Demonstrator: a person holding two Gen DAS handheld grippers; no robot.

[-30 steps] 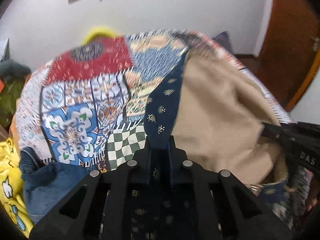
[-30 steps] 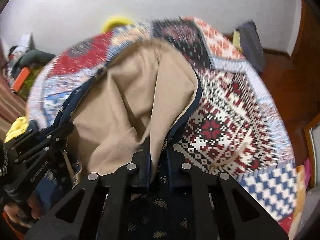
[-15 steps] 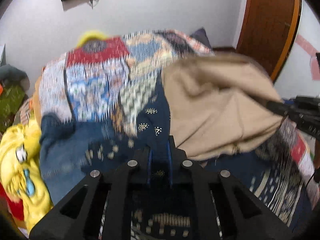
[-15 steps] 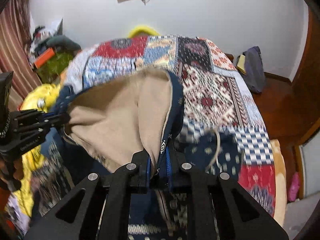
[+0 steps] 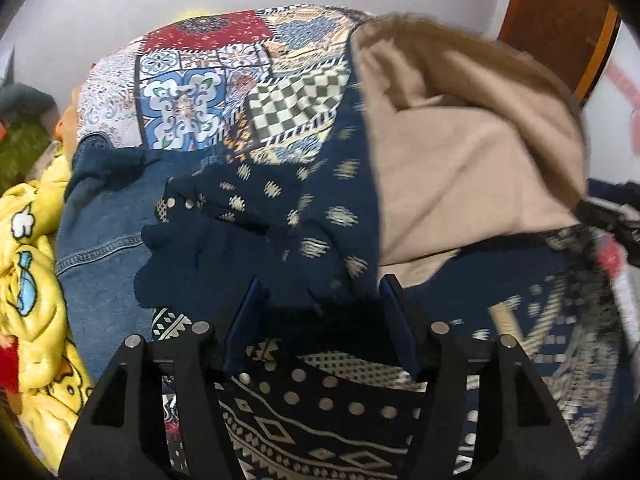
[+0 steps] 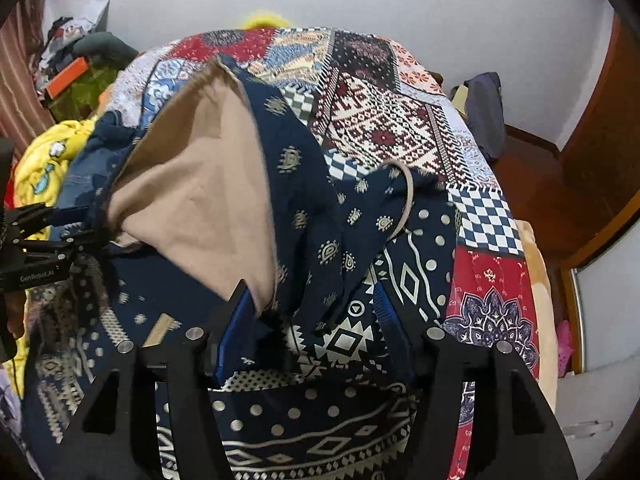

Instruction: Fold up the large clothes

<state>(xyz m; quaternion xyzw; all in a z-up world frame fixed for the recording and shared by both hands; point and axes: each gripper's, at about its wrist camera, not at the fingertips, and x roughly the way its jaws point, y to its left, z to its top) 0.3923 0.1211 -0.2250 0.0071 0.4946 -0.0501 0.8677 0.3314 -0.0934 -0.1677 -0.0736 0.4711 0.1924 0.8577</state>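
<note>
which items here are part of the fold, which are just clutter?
In the job:
- navy patterned garment with tan lining
- left gripper, jaws open
- right gripper, jaws open

Lying about:
- blue denim piece
- yellow cartoon-print blanket
- patchwork bedspread
- dark bag by the wall

Matt navy printed cloth garment [image 5: 304,216] with soft beige lining [image 5: 460,152]; faded denim [image 5: 100,232].

Both wrist cameras look closely down at the bed [image 5: 200,60].
</note>
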